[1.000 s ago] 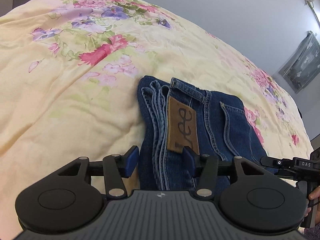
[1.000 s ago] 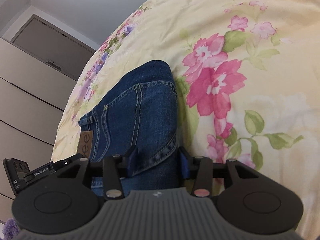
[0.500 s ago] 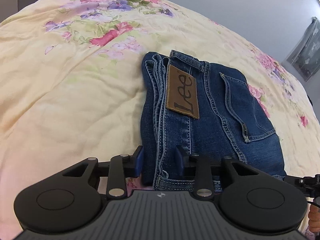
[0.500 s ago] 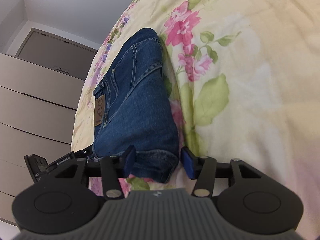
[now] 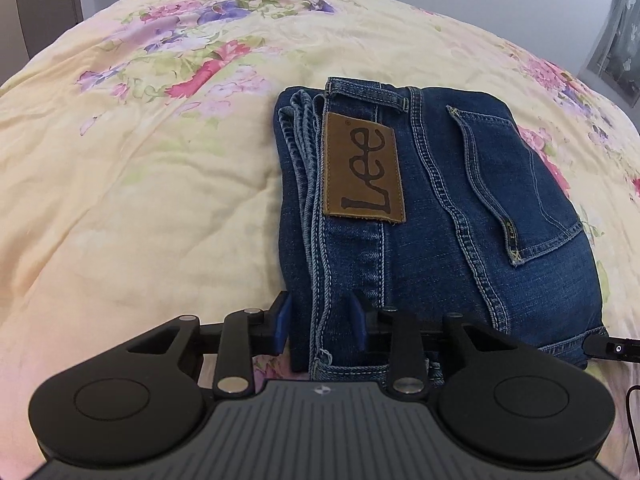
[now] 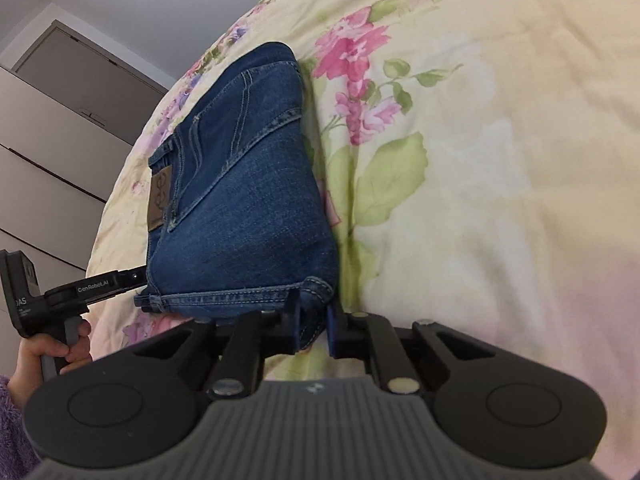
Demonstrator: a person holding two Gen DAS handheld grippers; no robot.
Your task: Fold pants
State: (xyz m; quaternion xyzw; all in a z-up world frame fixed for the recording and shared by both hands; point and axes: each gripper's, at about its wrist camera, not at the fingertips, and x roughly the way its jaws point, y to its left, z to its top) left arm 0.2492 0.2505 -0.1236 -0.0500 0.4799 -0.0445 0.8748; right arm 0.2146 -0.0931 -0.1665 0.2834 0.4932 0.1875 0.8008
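Observation:
The folded blue jeans (image 5: 432, 216) lie on the floral quilt (image 5: 140, 184), brown Lee patch (image 5: 363, 170) facing up. My left gripper (image 5: 320, 322) is shut on the near left corner of the folded stack, at the waistband edge. In the right wrist view the jeans (image 6: 248, 200) lie ahead, and my right gripper (image 6: 314, 320) is shut on their near right corner by the hem. The left gripper's body also shows in the right wrist view (image 6: 72, 292), held by a hand at the jeans' other near corner.
The yellow quilt (image 6: 480, 160) with pink and purple flowers covers the whole bed. A wardrobe with drawers (image 6: 52, 128) stands to the left in the right wrist view. A grey wall and a hanging picture (image 5: 618, 36) lie beyond the bed.
Both grippers have drawn back to the near edge of the folded jeans and closed on its corners. The jaws were wider apart before.

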